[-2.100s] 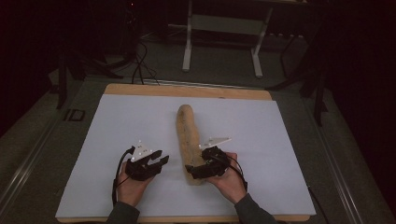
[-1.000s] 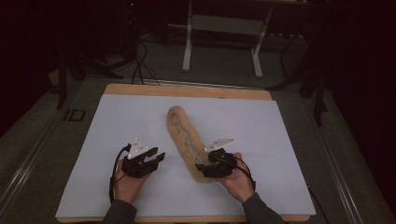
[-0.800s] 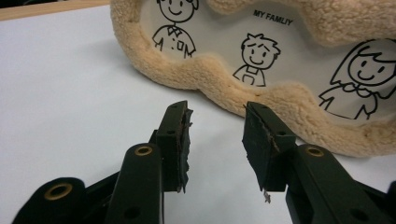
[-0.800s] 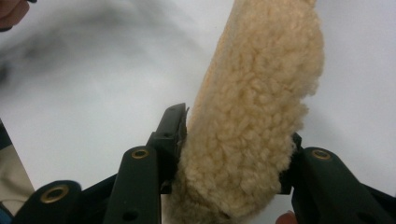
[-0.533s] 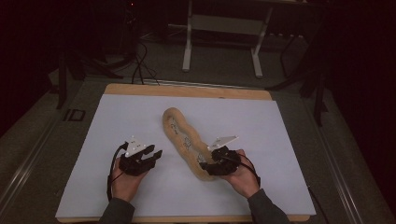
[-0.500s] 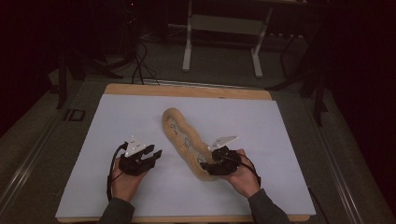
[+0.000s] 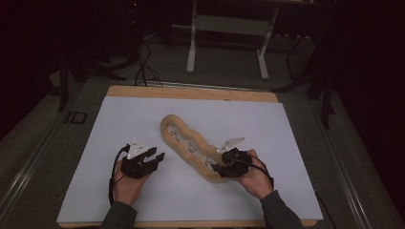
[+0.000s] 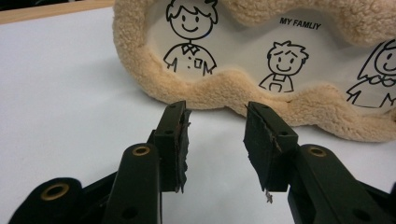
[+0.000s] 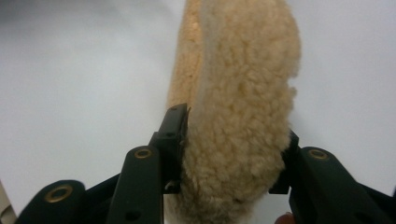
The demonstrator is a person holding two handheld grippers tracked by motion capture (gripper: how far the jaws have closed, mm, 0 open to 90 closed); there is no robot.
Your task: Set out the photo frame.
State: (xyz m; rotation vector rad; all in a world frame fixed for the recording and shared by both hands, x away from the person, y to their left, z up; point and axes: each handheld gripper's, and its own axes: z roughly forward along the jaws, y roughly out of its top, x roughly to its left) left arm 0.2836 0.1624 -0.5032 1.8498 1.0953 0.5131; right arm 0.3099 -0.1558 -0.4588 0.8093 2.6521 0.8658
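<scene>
Holding a gripper in each hand at the near edge of the table, we have the right gripper clamped on the near end of a plush, its two jaws pressing into the fleece from either side. In the right gripper view the fluffy tan pile bulges between the jaws and runs away from us over the white sheet.

Our left gripper sits just beside the plush, to its left, not touching it. Its jaws stand apart with nothing between them. In the left gripper view they point at the wavy tan rim, which lies just ahead of the tips.

Farther out, the plush stretches diagonally from the right gripper toward the middle of the table, lying flat with its printed face up. That face is a pale panel with cartoon figures drawn in black line and the words "MY FAMLIY".

Beyond the white sheet a wooden strip edges the table's far side. Past it a stand rises from the dark floor.
</scene>
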